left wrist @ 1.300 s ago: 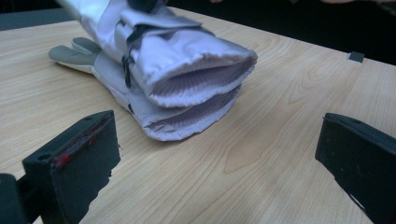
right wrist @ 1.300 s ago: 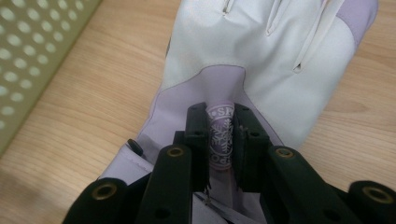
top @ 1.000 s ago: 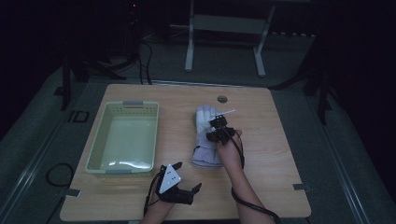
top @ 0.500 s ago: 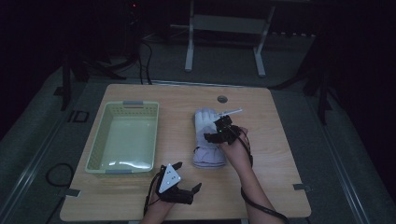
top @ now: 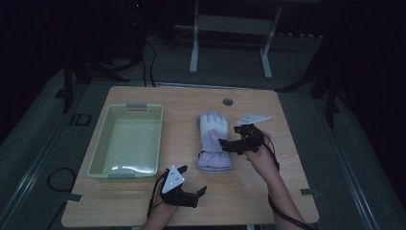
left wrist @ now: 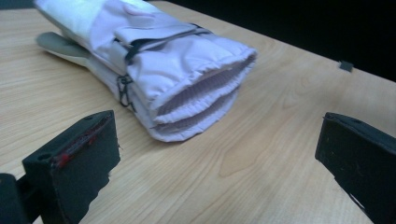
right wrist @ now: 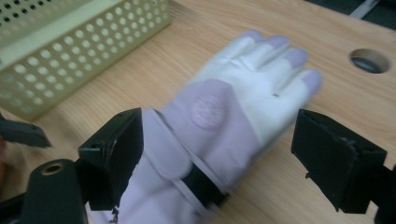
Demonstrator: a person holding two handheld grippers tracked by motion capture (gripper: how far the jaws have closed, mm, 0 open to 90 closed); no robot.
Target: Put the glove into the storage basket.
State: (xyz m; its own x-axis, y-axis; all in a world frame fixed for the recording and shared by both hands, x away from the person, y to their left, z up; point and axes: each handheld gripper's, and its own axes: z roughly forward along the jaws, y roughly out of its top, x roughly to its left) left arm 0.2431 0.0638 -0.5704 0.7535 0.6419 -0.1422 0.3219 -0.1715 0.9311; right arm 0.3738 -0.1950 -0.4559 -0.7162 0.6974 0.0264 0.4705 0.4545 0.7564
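Note:
A lilac and white winter glove (top: 213, 139) lies flat in the middle of the wooden table, fingers pointing away, and its cuff end shows two stacked layers (left wrist: 187, 70). My right gripper (top: 231, 139) hovers just right of the glove, aimed at it. Its jaws have just been opening and now stand wide apart; in the right gripper view (right wrist: 219, 144) the glove (right wrist: 233, 107) lies beyond and below them, untouched. My left gripper (top: 198, 193) rests near the front edge, open, with its jaws (left wrist: 215, 158) facing the glove's cuff and nothing between them.
A pale green perforated basket (top: 139, 106) stands left of the glove and looks empty; its wall (right wrist: 70, 42) is close to the glove's left side. A round hole (top: 228, 101) sits in the tabletop behind the glove. Dark floor and a metal stand lie beyond the table.
My right gripper has pulled back to the right and lifted a little off the glove, and its jaws have opened. The glove stays on the table. The left gripper has not moved.

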